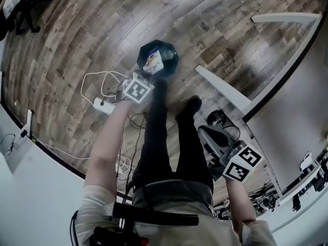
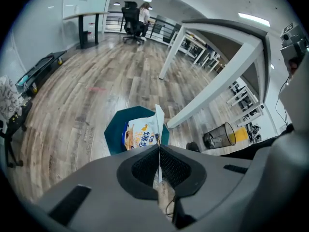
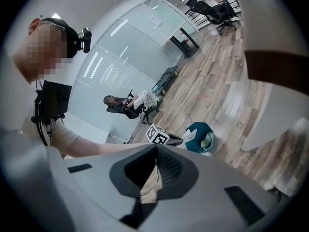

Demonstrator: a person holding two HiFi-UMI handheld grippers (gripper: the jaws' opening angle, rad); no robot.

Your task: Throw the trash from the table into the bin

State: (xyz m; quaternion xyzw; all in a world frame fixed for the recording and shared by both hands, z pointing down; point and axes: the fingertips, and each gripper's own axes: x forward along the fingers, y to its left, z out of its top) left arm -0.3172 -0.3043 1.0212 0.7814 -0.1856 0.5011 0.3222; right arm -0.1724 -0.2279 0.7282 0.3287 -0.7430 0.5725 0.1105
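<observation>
A white and blue snack bag (image 2: 140, 134) hangs over the open teal bin (image 2: 115, 135) on the wooden floor. My left gripper (image 2: 158, 151) is shut on the bag's upper edge, which sticks up between the jaws. From the head view the left gripper (image 1: 151, 69) reaches down to the bin (image 1: 171, 60), with the bag (image 1: 153, 60) at its mouth. My right gripper (image 1: 205, 133) hangs low beside the person's leg, shut with nothing in it. In the right gripper view the right gripper (image 3: 155, 151) points toward the bin (image 3: 199, 132), which holds a green item (image 3: 208, 140).
A white table (image 1: 292, 111) with slanted white legs (image 1: 225, 91) stands to the right. A black wire basket (image 2: 219, 135) sits under it. A power strip with cables (image 1: 102, 105) lies on the floor left of the person's legs. Office chairs and desks stand far off.
</observation>
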